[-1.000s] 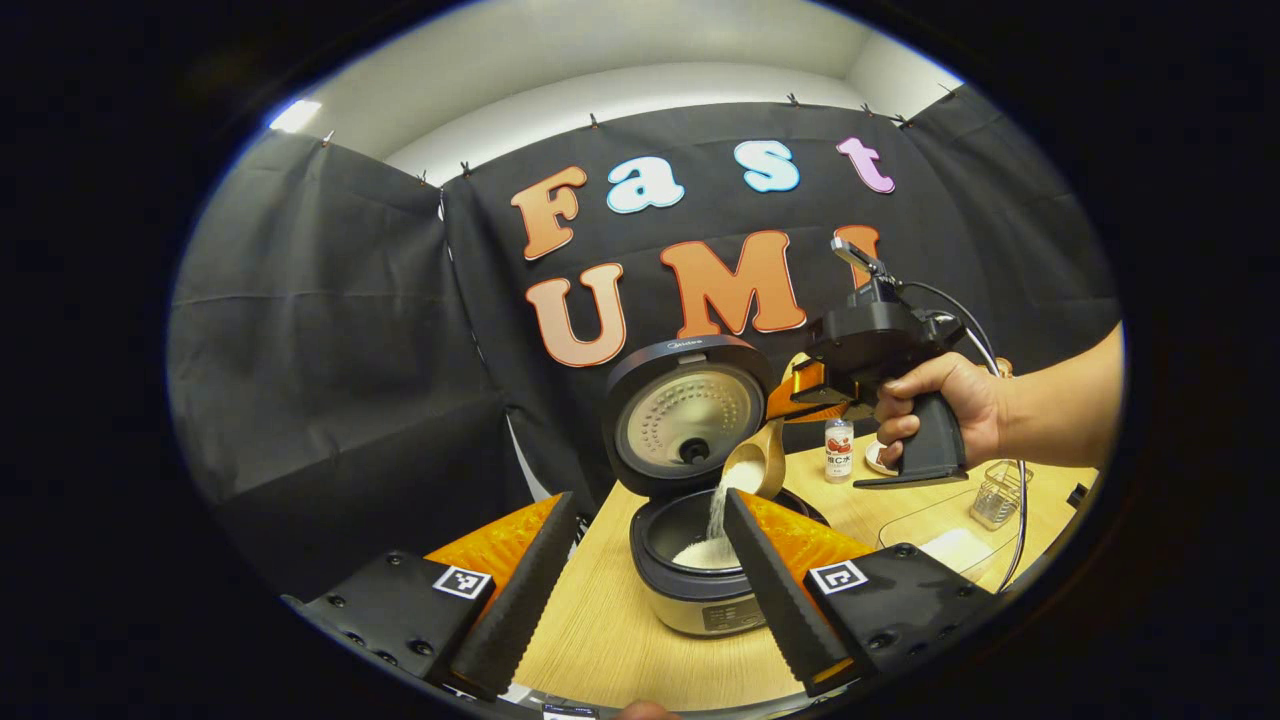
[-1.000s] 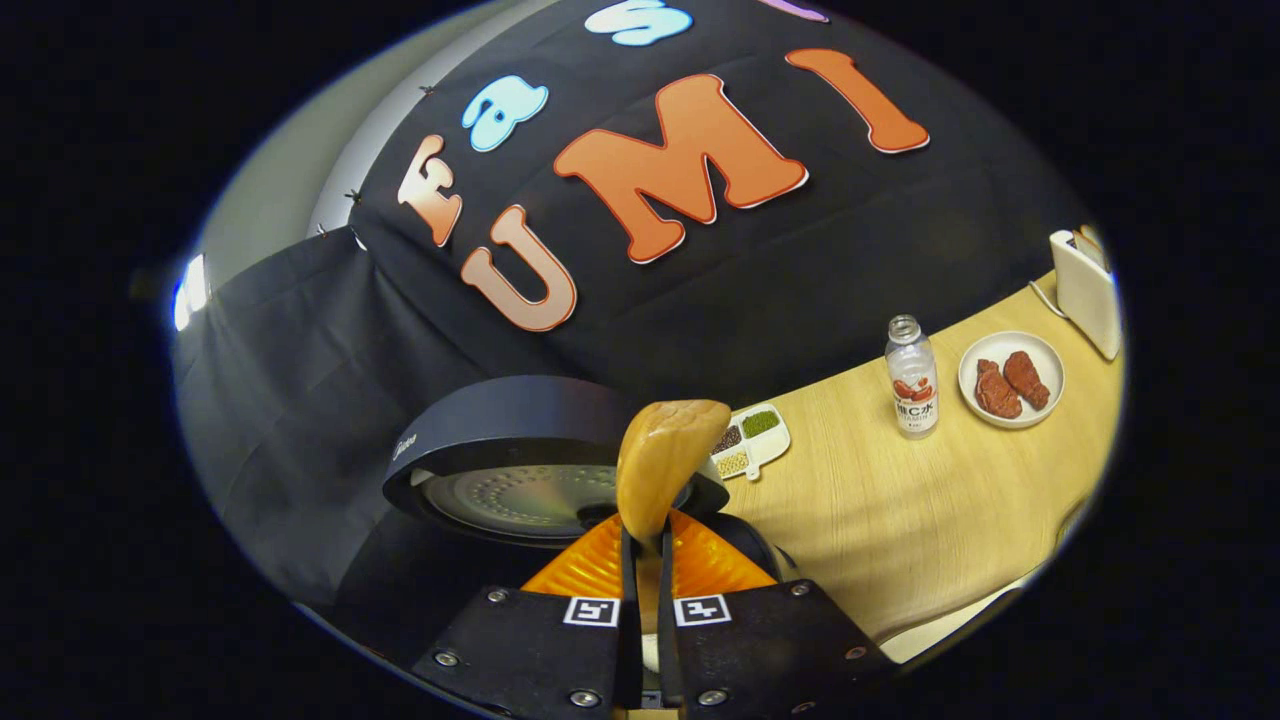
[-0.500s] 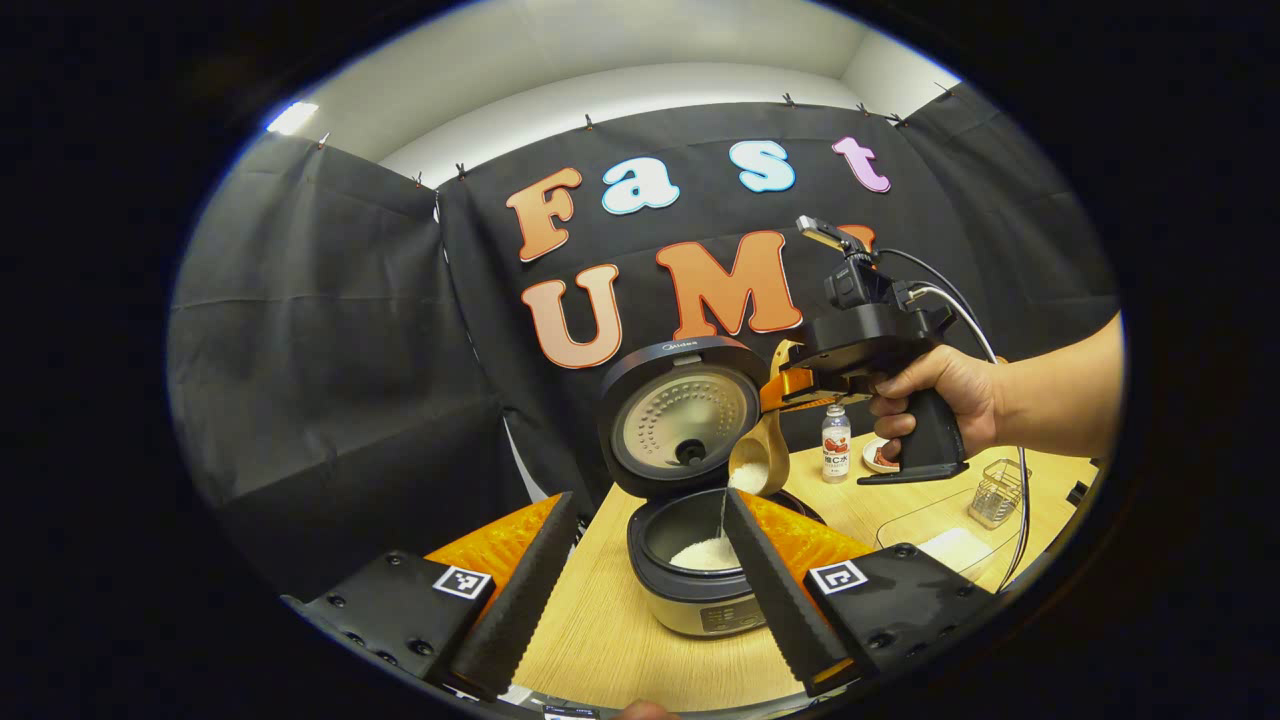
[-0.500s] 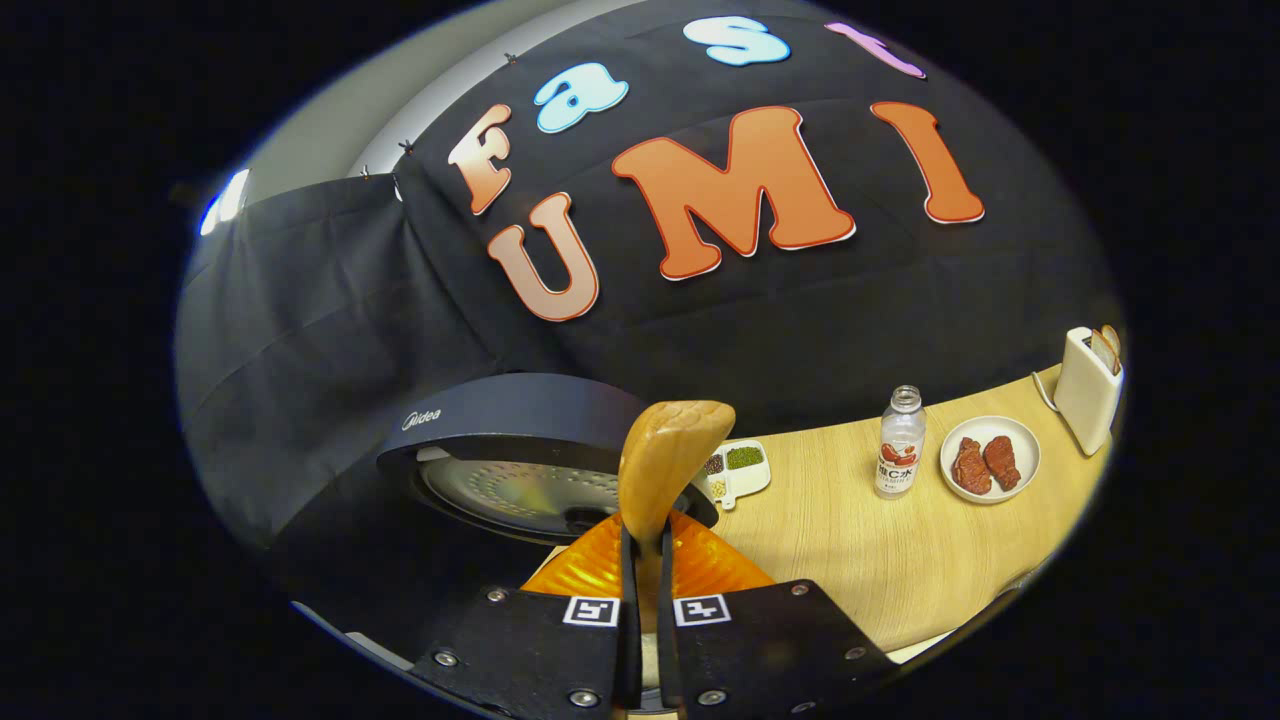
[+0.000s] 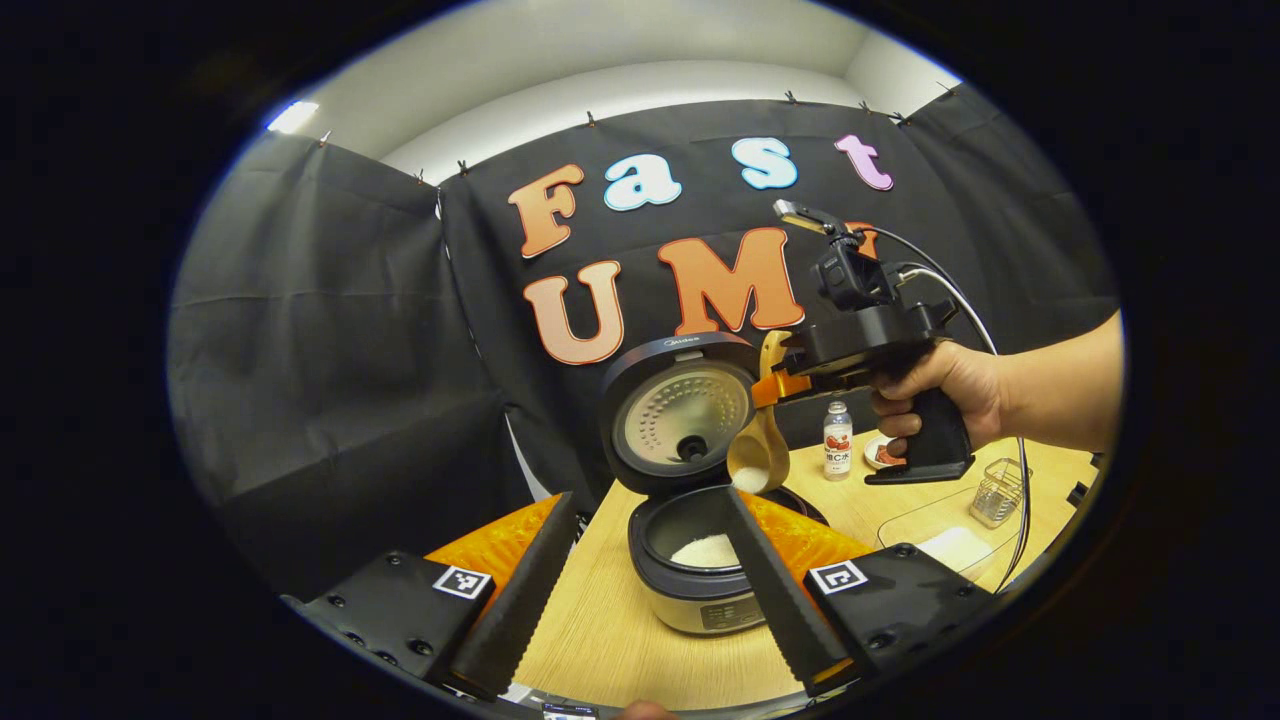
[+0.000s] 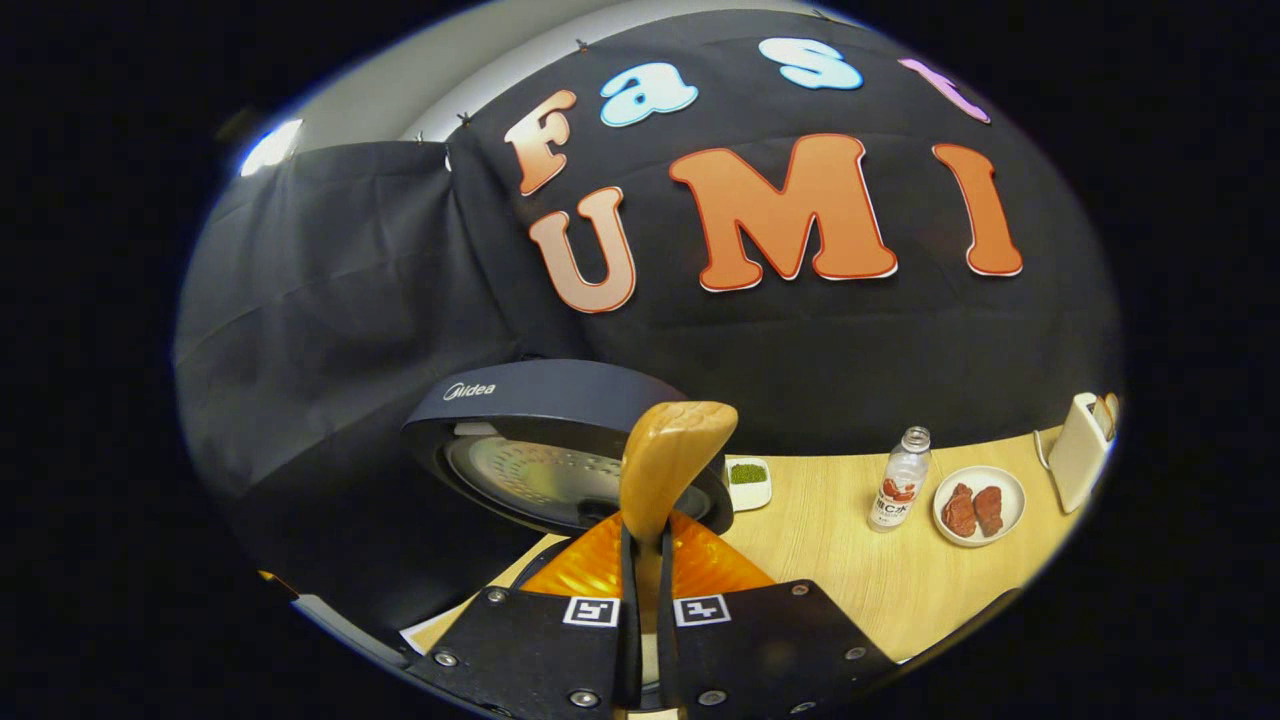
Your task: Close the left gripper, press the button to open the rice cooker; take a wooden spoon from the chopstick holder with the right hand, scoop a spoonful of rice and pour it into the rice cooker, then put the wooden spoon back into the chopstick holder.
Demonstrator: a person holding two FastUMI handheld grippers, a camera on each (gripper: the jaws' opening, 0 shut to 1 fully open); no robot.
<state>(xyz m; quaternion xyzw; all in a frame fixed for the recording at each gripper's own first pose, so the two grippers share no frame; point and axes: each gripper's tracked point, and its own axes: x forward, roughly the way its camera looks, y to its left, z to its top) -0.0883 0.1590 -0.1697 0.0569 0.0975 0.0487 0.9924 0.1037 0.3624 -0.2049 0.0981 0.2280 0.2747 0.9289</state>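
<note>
The left gripper (image 5: 640, 590) is idling, fingers spread wide on nothing, while the rice cooker (image 5: 690, 570) is sitting lid-up with rice (image 5: 707, 549) already in — pour done, return left. At its 1 o'clock the right gripper (image 5: 775, 385) is pinching the wooden spoon (image 5: 757, 455), with the chopstick holder (image 5: 1000, 492) waiting at 3 o'clock on the wooden table (image 5: 600, 630) inside black drapes.

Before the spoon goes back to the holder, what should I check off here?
1. Right hand-held gripper shut on wooden spoon: ok.
2. Rice landed in rice cooker pot; white pile inside: ok.
3. Spoon fully emptied: cannot tell; some white shows in the bowl.
4. Lid up, beside the spoon: ok.
5. Chopstick holder standing on the table, reachable: ok.
6. Left hand-held gripper open, holding nothing: ok.
</note>
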